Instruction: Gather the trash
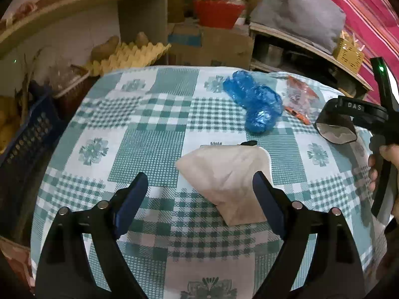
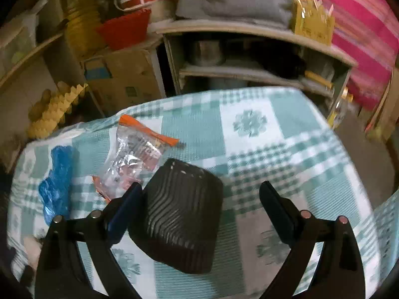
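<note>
A crumpled white tissue lies on the green-checked tablecloth, just ahead of my left gripper, which is open with its right finger beside the tissue. Farther back lie a blue plastic wrapper and a clear wrapper with orange edges. A black ribbed bin sits tilted between the fingers of my open right gripper; it leans against the left finger, and the right finger stands apart from it. The left wrist view shows the bin's mouth. The blue wrapper and clear wrapper lie left of the bin.
Wooden shelves with pots, a grey cloth, a red bowl and a cardboard box stand behind the table. A yellow egg tray and a dark blue crate sit at the left. A person's hand grips the right tool.
</note>
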The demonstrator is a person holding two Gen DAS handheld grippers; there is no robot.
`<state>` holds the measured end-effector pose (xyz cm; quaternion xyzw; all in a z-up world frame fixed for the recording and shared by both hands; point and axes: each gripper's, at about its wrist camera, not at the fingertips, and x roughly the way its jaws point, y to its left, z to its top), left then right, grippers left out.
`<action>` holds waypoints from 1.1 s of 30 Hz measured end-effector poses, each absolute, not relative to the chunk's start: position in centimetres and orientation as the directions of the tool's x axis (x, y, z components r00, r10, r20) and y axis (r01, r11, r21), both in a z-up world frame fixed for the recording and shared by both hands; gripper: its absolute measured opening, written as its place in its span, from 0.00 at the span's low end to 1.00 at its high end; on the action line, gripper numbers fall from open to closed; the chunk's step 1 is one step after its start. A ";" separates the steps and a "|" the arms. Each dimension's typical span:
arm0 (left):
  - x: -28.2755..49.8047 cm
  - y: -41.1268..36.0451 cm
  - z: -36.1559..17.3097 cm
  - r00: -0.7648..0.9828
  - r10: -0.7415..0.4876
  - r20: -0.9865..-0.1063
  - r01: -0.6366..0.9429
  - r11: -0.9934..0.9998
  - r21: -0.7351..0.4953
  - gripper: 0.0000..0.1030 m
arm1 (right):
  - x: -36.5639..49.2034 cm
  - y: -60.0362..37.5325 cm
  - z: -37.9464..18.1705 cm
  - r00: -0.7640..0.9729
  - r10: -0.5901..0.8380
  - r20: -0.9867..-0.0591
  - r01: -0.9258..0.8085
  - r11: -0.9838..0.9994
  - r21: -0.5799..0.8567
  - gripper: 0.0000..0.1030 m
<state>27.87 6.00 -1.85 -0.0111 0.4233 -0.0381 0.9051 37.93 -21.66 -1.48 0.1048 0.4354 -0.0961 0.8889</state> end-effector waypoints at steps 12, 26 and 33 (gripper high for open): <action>28.8 4.2 -3.3 0.595 -0.108 -0.797 0.077 0.994 -0.077 0.69 | 34.6 -22.2 -0.4 0.659 -0.023 -0.752 0.177 0.976 0.125 0.70; 29.1 0.8 -3.5 0.593 -0.137 -0.794 0.130 0.989 -0.073 0.17 | 21.6 -29.0 2.5 0.724 -0.100 -0.682 0.155 0.988 0.019 0.60; 27.8 -1.5 -1.5 0.642 -0.118 -0.758 0.151 0.988 -0.026 0.16 | 19.4 -32.4 2.7 0.745 -0.109 -0.658 0.187 0.981 0.049 0.60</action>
